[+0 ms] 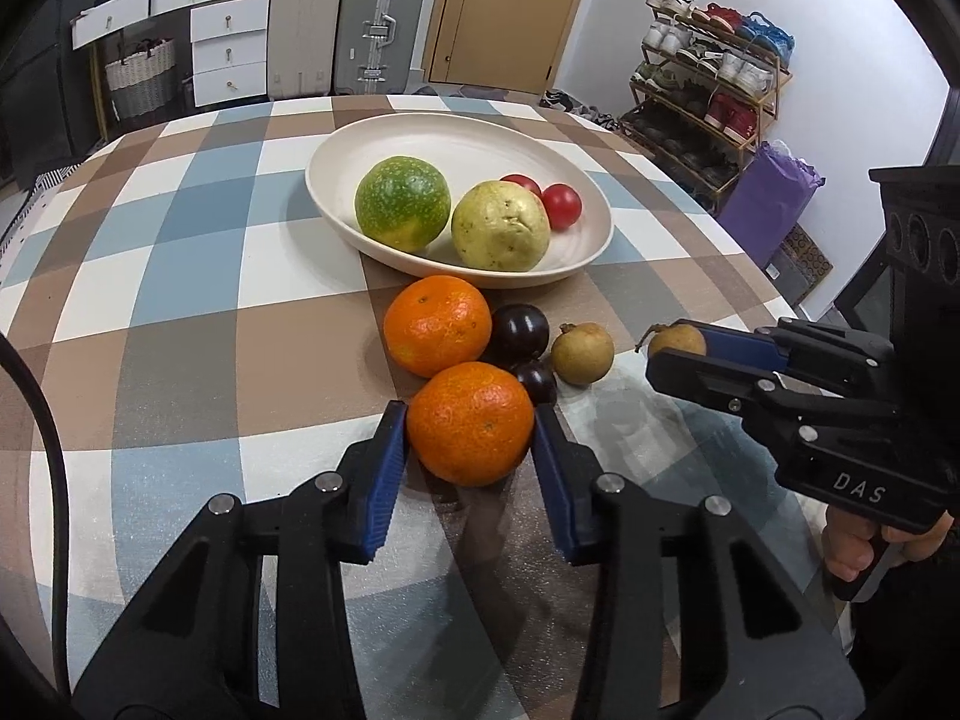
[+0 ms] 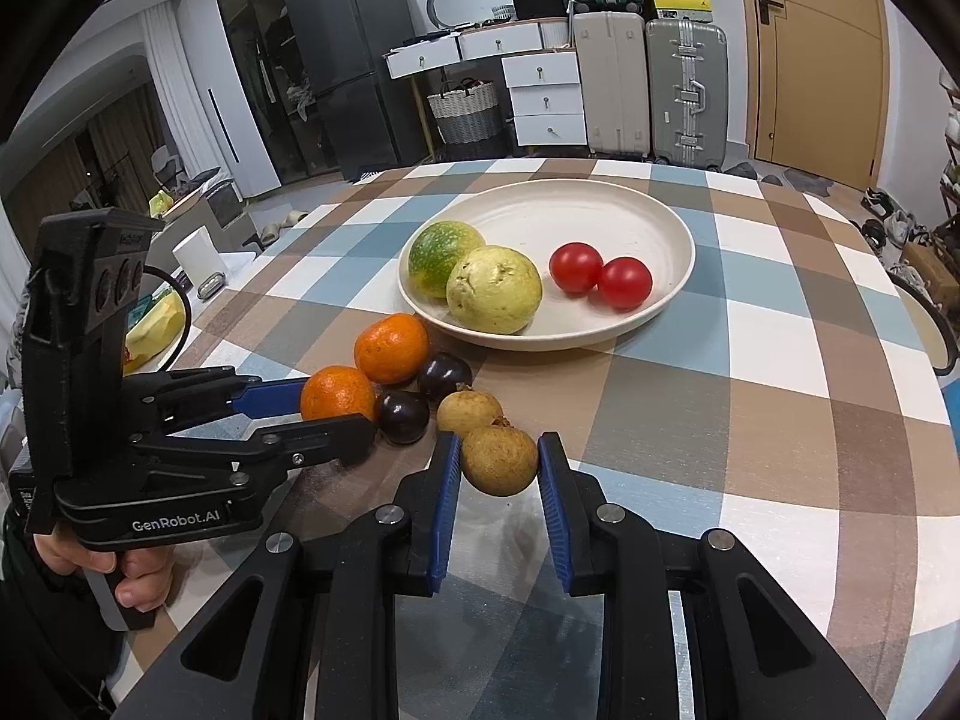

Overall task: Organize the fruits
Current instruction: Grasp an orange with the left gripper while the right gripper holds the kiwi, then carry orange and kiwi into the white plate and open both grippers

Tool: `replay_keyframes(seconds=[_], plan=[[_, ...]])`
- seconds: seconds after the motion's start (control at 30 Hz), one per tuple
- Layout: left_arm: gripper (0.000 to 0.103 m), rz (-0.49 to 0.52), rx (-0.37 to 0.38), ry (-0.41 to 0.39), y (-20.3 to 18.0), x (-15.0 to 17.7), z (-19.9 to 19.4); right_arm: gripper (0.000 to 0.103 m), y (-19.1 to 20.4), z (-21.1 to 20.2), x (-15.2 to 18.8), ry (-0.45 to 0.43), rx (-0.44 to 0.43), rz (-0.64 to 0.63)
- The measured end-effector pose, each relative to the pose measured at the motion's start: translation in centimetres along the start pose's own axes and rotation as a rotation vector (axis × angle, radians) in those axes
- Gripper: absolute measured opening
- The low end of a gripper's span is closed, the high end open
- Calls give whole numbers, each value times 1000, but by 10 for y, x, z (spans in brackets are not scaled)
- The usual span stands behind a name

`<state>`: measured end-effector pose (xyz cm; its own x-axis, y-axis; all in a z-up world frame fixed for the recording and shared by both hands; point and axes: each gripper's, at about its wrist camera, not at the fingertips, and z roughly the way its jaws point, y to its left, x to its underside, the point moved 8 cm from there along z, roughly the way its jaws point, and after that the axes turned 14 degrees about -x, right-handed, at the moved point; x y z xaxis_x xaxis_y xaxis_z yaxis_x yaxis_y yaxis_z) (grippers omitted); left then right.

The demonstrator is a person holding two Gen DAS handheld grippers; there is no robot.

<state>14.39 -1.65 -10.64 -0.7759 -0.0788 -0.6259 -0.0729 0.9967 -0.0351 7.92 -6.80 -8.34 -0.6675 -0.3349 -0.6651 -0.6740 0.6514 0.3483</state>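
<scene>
A cream oval plate holds a green fruit, a yellow guava and two red tomatoes. On the checked cloth in front of it lie two oranges, two dark plums and two brown longans. My left gripper is shut on the near orange, pads touching both its sides. The other orange lies just behind. My right gripper is shut on one longan. The other longan lies beside it.
The round table has a checked cloth. Its edge curves close on the right. Behind stand suitcases, white drawers, a wicker basket, a fridge and a shoe rack. A yellow bag lies off the table's left side.
</scene>
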Motion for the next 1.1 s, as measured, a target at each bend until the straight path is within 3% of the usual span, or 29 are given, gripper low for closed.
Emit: replay_keyframes(seconds=[1.1], plan=[[38,-57,-28,-126,20,-40,-33,27,-5,-22,-30,-85,26,-30]])
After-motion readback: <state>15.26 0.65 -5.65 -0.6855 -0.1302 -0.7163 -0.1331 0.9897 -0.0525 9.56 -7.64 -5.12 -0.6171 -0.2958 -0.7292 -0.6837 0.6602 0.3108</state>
